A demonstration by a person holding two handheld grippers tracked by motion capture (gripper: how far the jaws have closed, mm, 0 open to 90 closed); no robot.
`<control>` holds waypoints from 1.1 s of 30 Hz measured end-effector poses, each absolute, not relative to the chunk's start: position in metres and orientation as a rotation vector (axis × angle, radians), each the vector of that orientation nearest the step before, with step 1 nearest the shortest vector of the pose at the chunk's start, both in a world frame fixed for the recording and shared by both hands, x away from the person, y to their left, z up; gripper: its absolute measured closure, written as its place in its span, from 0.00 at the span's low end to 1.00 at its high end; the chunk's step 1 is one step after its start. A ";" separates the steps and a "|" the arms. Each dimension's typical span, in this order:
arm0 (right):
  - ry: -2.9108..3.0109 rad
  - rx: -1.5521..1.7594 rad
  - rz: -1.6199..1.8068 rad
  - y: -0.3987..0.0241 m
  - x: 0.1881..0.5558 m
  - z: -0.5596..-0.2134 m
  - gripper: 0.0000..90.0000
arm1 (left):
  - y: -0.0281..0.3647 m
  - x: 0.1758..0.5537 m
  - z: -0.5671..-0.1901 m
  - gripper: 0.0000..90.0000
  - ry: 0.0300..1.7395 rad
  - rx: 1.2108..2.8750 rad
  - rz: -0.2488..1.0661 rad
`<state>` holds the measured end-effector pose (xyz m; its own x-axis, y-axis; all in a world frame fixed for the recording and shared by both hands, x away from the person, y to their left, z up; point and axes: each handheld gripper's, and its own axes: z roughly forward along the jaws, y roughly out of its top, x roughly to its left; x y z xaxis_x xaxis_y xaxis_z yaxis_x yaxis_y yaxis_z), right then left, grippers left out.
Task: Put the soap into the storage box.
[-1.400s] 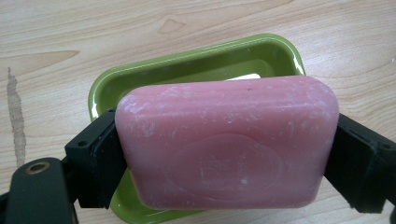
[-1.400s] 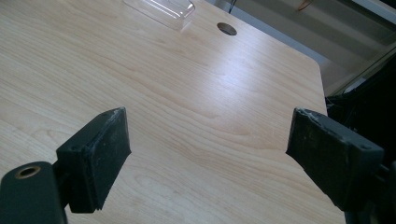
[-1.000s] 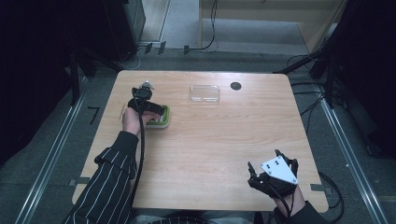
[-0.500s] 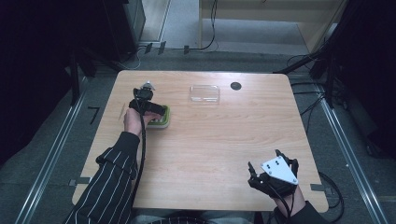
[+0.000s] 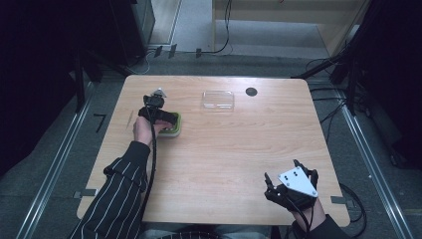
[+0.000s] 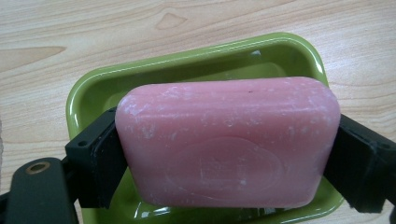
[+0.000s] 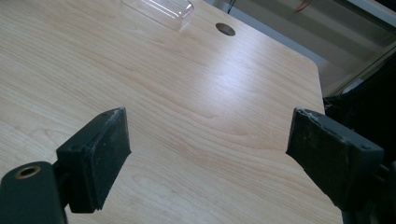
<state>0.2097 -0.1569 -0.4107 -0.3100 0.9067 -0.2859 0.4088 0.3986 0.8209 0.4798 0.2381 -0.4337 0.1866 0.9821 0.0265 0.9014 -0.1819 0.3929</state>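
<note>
Matt pink soap point(image 6: 229, 142), glossy green plastic dish point(image 6: 187, 60)

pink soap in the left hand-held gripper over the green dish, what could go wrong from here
1. The pink soap is pinched only at its two short ends by the left hand-held gripper; its rounded, smooth-looking surface could let it slip or twist out.
2. It sits over the green dish; a drop or push might tip or slide that dish on the table.
3. The right hand-held gripper is open and far off, so it probably can't steady the dish quickly.
</note>
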 end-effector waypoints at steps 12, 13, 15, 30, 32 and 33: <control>1.887 1.130 0.823 -0.157 0.210 -0.411 0.15 | 0.239 0.481 -0.438 0.13 1.807 2.173 0.390; 1.886 1.130 0.823 -0.157 0.210 -0.411 0.15 | 0.239 0.481 -0.438 0.13 1.808 2.170 0.391; 1.886 1.133 0.823 -0.157 0.210 -0.411 0.15 | 0.240 0.481 -0.438 0.13 1.811 2.163 0.390; 1.884 1.135 0.822 -0.158 0.210 -0.411 0.15 | 0.242 0.482 -0.443 0.14 1.830 2.157 0.366; 1.884 1.135 0.822 -0.158 0.210 -0.411 0.15 | 0.242 0.483 -0.445 0.14 1.832 2.164 0.365; 1.884 1.135 0.821 -0.158 0.210 -0.411 0.15 | 0.242 0.483 -0.446 0.14 1.833 2.162 0.363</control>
<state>0.2098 -0.1580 -0.4108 -0.3033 0.9094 -0.2845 0.4104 0.3942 0.8223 0.4827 0.2415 -0.4456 0.1617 0.9868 0.0083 0.9157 -0.1531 0.3717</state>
